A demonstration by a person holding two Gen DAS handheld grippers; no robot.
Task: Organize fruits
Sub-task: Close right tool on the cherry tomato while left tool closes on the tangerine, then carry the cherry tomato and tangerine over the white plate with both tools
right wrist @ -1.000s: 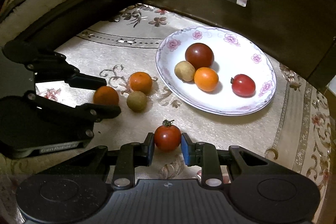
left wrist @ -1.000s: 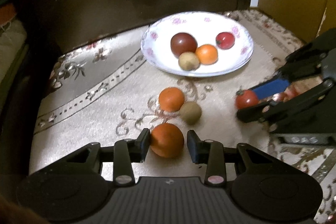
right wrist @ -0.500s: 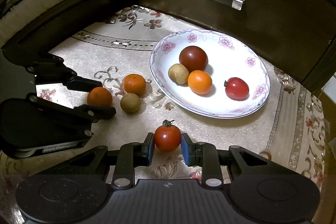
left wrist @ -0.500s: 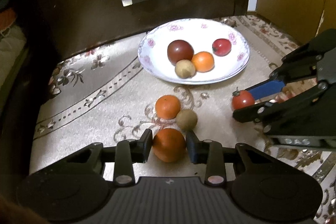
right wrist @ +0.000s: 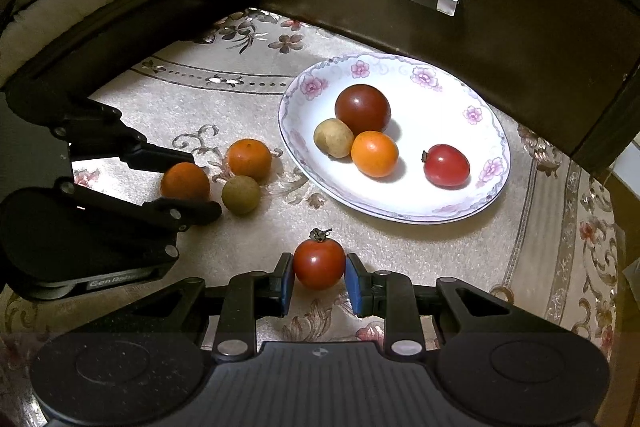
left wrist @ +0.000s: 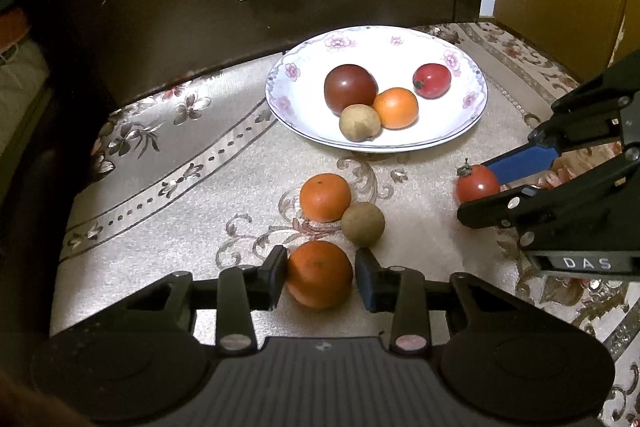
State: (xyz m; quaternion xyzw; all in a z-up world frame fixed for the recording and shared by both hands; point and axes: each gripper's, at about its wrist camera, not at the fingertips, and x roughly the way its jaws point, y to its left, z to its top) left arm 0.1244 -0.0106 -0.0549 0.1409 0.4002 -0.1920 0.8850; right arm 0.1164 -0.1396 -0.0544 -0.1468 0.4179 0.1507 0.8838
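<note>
Both hand-held grippers low: left brackets orange, right tomato.

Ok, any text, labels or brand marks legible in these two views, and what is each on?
"DAS": white letters on the body of the right claw, seen from the left wrist view; the rest is cut off.
"Gen Robot": my best reading of the faint, blurred lettering on the body of the left claw.
No other text is visible.
</note>
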